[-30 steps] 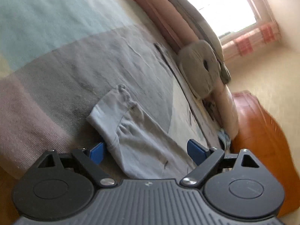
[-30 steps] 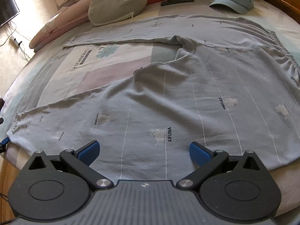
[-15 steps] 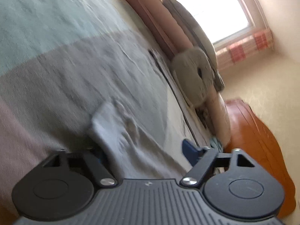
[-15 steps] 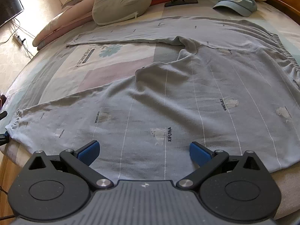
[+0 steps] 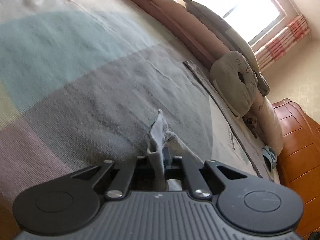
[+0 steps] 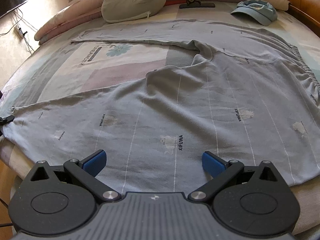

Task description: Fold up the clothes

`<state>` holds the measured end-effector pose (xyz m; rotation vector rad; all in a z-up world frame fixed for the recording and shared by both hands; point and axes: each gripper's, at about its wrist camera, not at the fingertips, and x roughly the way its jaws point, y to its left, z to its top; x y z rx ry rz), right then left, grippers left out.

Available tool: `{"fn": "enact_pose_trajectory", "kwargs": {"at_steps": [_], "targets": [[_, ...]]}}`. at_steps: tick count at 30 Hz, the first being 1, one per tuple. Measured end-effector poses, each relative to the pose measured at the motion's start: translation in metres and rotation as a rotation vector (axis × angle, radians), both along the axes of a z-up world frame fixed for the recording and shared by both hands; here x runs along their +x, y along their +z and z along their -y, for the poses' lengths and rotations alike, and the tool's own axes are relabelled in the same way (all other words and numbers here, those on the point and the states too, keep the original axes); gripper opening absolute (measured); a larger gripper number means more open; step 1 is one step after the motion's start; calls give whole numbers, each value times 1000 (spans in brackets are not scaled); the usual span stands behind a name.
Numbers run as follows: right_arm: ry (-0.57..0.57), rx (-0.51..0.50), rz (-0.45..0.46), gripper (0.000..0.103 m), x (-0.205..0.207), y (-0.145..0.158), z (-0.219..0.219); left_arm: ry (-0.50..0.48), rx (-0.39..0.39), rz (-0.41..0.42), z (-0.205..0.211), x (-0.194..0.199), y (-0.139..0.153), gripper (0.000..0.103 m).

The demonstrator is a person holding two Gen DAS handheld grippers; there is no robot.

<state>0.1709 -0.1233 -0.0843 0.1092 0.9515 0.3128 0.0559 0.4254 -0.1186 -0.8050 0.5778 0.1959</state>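
Left wrist view: the left gripper pinches the hem of the grey trousers at the bed's left edge. Their near leg runs rightward past the right gripper, spread wide above it.

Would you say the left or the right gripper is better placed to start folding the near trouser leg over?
Left, probably: the left gripper is shut on the leg cuff, while the right gripper hangs open over the grey trousers.

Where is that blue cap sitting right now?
In the right wrist view, the blue cap lies at the bed's far right, beyond the grey trousers.
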Motion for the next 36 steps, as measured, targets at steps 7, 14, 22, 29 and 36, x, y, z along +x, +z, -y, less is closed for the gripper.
{"fn": "enact_pose_trajectory", "kwargs": {"at_steps": [7, 14, 22, 29, 36], "targets": [[-51, 28, -5, 103, 2, 3, 13, 38, 34, -31, -5, -13, 4, 6], [-95, 36, 1, 103, 2, 6, 28, 59, 19, -52, -13, -21, 3, 6], [-142, 6, 35, 103, -1, 10, 47, 100, 91, -86, -17, -27, 15, 12], [-210, -103, 76, 103, -3, 6, 69, 31, 208, -114, 4, -24, 37, 25], [-145, -154, 91, 103, -8, -2, 47, -240, 460, -167, 82, 9, 42, 46]]}}
